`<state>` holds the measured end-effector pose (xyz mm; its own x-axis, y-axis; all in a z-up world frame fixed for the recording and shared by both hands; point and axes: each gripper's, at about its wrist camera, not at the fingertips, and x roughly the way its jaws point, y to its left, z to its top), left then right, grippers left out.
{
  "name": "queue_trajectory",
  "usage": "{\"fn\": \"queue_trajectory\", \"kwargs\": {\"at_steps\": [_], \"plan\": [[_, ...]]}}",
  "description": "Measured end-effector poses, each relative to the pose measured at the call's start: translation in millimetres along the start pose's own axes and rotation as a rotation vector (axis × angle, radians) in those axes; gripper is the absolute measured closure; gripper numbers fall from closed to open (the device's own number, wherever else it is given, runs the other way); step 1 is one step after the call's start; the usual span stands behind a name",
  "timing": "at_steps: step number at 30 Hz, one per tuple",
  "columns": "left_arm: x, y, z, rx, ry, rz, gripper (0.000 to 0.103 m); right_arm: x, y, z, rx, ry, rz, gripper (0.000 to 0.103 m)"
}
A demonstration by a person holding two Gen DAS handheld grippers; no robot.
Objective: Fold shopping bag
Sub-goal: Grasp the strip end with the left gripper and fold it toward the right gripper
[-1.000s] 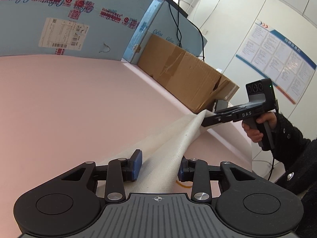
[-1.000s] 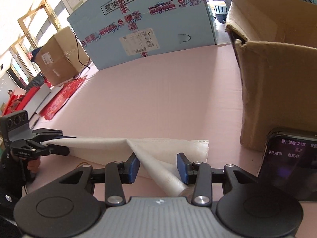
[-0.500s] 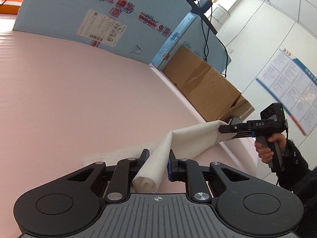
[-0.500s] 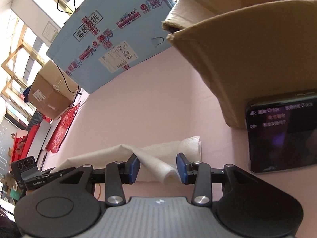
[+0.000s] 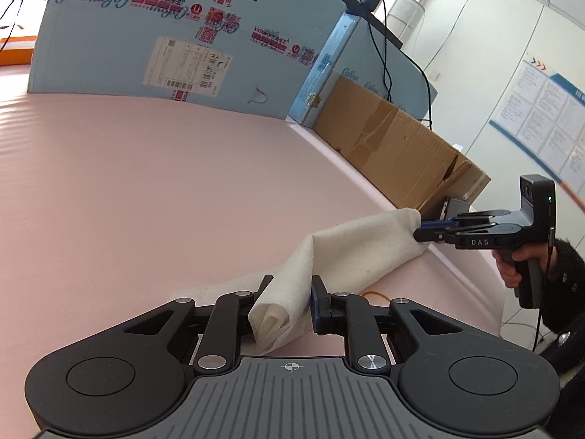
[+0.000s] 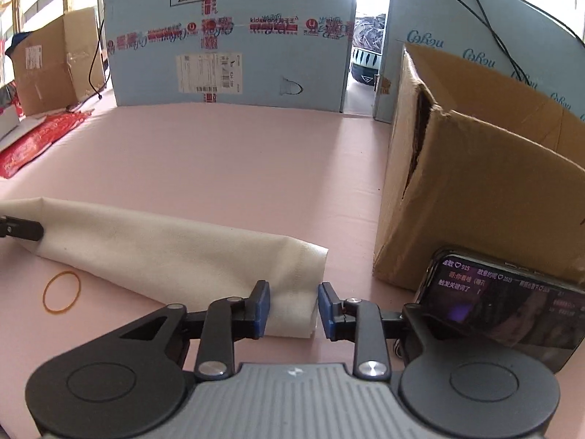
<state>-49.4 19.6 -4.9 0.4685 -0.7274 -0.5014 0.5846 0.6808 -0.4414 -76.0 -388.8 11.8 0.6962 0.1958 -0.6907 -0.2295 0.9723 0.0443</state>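
Left wrist view first: at the left a big blue carton (image 5: 175,36) stands at the far edge of the pink counter (image 5: 128,190). Near the middle, the left tool (image 5: 289,301) is clenched on one bunched end of the white shopping bag (image 5: 351,252); its jaws have just eased a little wider after closing, with the cloth between them and both pads against the gathered fabric. From there the bag runs as a long folded band toward the right, lifted off the counter at its far end. To the right of the blue carton a brown cardboard box (image 5: 395,150) sits along the counter's far right side. Further right, the right tool (image 5: 420,230) grips the bag's other end, carried by a hand (image 5: 512,263) in a dark sleeve.

Right wrist view: at the left lies a thin orange rubber band (image 6: 61,292) on the counter, just near the bag. The bag stretches from the left edge toward the middle, where its hemmed end sits between the right tool's blue pads, both touching the cloth. At the right, a phone (image 6: 501,311) with a lit screen leans against the brown box.
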Motion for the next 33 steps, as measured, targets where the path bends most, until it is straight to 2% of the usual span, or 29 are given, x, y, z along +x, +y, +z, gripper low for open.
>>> {"fn": "queue_trajectory", "kwargs": {"at_steps": [3, 4, 6, 8, 11, 13, 14, 15, 18, 21, 23, 26, 28, 29, 31, 33], "plan": [[-1.1, 0.1, -0.4, 0.009, -0.001, -0.002, 0.084, -10.4, -11.2, 4.1, 0.088, -0.04, 0.055, 0.044], [-2.0, -2.6, -0.6, 0.032, -0.001, 0.002, 0.084, -16.8, -9.2, 6.6, 0.068, -0.07, 0.063, 0.041], [-3.1, -8.0, -0.6, 0.075, 0.001, 0.0, 0.084, -25.7, -1.7, 12.0, -0.004, -0.109, 0.074, 0.03], [-3.3, -12.4, 0.0, 0.114, 0.007, 0.002, 0.084, -31.3, 12.5, 21.3, -0.115, -0.147, 0.101, 0.024], [-3.5, -15.5, 1.3, 0.155, 0.017, -0.017, 0.085, -23.3, 36.9, 34.8, -0.257, -0.153, 0.162, 0.024], [-3.1, -14.1, 2.1, 0.156, 0.025, -0.036, 0.085, -9.4, 48.0, 41.4, -0.316, -0.106, 0.216, 0.028], [-2.1, -11.8, 2.8, 0.15, 0.032, -0.049, 0.085, -0.9, 48.9, 43.1, -0.324, -0.066, 0.244, 0.038], [-1.4, -9.3, 3.1, 0.138, 0.036, -0.06, 0.085, 7.5, 49.8, 44.3, -0.325, -0.021, 0.269, 0.059], [-0.2, -0.5, 3.5, 0.086, 0.043, -0.094, 0.085, 19.5, 43.9, 39.6, -0.241, 0.082, 0.304, 0.069], [0.5, 6.1, 3.1, 0.043, 0.048, -0.113, 0.085, 20.4, 27.6, 37.4, -0.117, 0.118, 0.338, 0.073], [-0.9, 6.9, 1.5, 0.031, 0.047, -0.101, 0.084, 20.8, 17.2, 37.5, -0.065, 0.13, 0.304, 0.073], [-5.6, 2.0, -2.2, 0.043, 0.041, -0.058, 0.084, 21.6, 11.6, 33.7, -0.08, 0.118, 0.228, 0.071], [-8.3, -4.2, -4.0, 0.068, 0.04, -0.024, 0.084, 21.8, 20.9, 29.7, -0.171, 0.099, 0.145, 0.066], [-10.4, -7.0, -5.2, 0.08, 0.041, -0.007, 0.084, 21.6, 24.1, 27.1, -0.212, 0.084, 0.109, 0.058], [-14.1, -9.2, -6.7, 0.091, 0.039, 0.019, 0.084, 19.5, 35.0, 21.3, -0.302, 0.05, 0.043, 0.054], [-20.1, -10.4, -8.1, 0.094, 0.034, 0.056, 0.079, 15.7, 48.7, 9.2, -0.392, -0.019, -0.044, 0.046]]}}
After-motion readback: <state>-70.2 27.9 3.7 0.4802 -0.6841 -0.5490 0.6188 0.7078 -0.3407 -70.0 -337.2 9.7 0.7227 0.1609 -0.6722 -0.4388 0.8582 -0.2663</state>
